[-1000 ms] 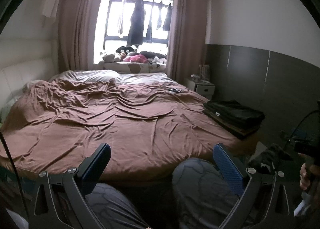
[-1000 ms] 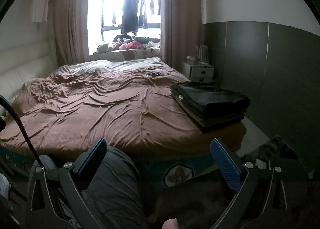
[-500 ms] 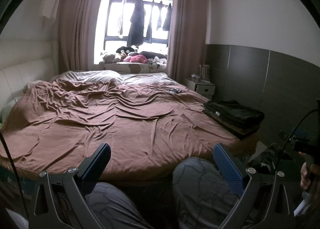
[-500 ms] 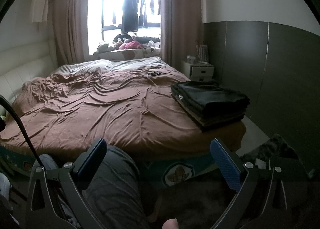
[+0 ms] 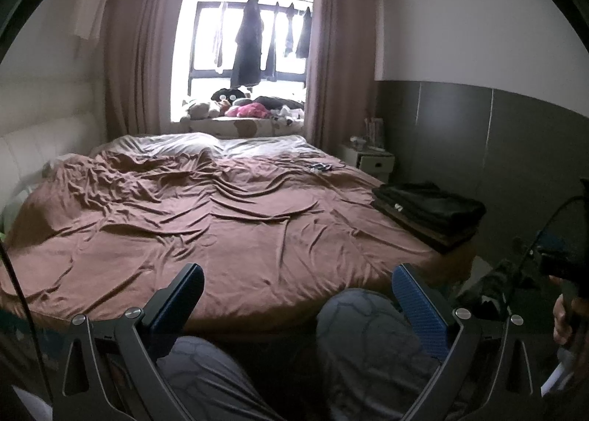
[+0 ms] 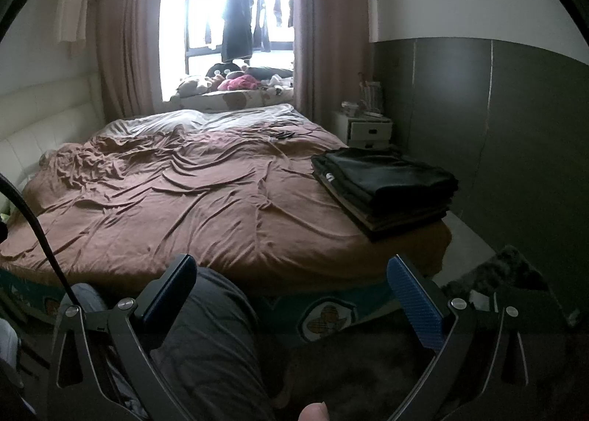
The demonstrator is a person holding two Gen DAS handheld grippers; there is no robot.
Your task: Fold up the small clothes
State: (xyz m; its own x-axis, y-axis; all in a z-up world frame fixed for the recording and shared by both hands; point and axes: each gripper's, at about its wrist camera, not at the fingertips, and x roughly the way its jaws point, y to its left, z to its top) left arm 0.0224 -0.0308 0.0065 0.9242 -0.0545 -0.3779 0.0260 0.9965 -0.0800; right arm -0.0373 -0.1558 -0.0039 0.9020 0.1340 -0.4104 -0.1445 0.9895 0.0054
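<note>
A stack of folded dark clothes (image 5: 429, 209) (image 6: 383, 187) lies at the right edge of a bed with a wrinkled brown sheet (image 5: 206, 222) (image 6: 191, 200). My left gripper (image 5: 298, 295) is open and holds nothing, low over the person's knees in patterned grey trousers (image 5: 368, 343), short of the bed's near edge. My right gripper (image 6: 291, 288) is open too, with nothing in it, above a grey-trousered leg (image 6: 213, 340). The stack lies ahead and to the right of both grippers. A dark heap (image 6: 511, 273) on the floor at the right may be clothes.
A white nightstand (image 6: 368, 130) stands by the grey wall panel beyond the stack. Small dark items (image 5: 320, 167) lie on the far part of the sheet. Soft toys (image 5: 243, 109) fill the window sill, and clothes hang in the window. A padded headboard (image 5: 40, 148) runs along the left.
</note>
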